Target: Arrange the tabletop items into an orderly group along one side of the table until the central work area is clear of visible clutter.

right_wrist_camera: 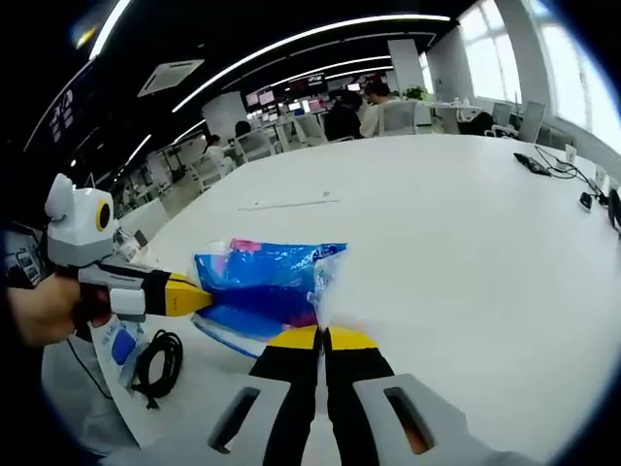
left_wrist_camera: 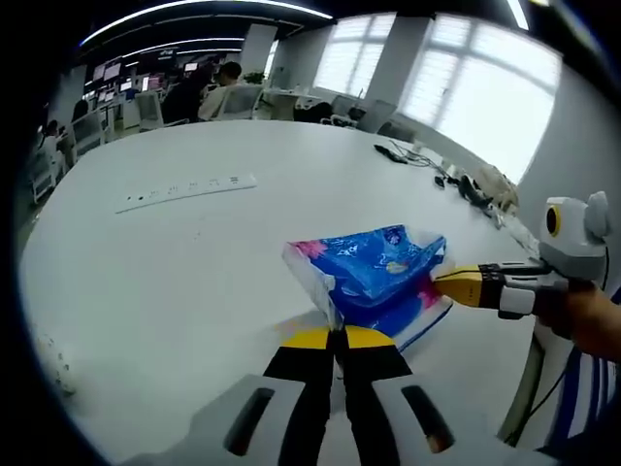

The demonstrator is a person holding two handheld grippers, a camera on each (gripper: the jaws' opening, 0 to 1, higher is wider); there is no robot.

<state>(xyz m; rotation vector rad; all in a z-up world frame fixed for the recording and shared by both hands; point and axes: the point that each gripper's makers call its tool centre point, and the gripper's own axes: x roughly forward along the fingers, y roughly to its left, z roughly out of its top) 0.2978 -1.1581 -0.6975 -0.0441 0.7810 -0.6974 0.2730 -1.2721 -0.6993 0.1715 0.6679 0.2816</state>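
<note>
A blue plastic packet (left_wrist_camera: 374, 272) with pink and white print hangs stretched between both grippers, just over the white table (left_wrist_camera: 194, 282). In the left gripper view my left gripper (left_wrist_camera: 337, 335) is shut on the packet's clear near-left edge. My right gripper (left_wrist_camera: 444, 283) comes in from the right, its yellow tips shut on the other end. In the right gripper view the right gripper (right_wrist_camera: 322, 335) pinches the crinkled clear edge of the packet (right_wrist_camera: 262, 282), and the left gripper (right_wrist_camera: 199, 299) holds its far side, with a hand behind it.
A white power strip (left_wrist_camera: 184, 191) lies flat further out on the table. Black cables (left_wrist_camera: 408, 155) and small items sit along the window side. A coiled black cable (right_wrist_camera: 155, 364) lies near the table's edge by a blue-printed sheet (right_wrist_camera: 118, 345). People sit at desks beyond.
</note>
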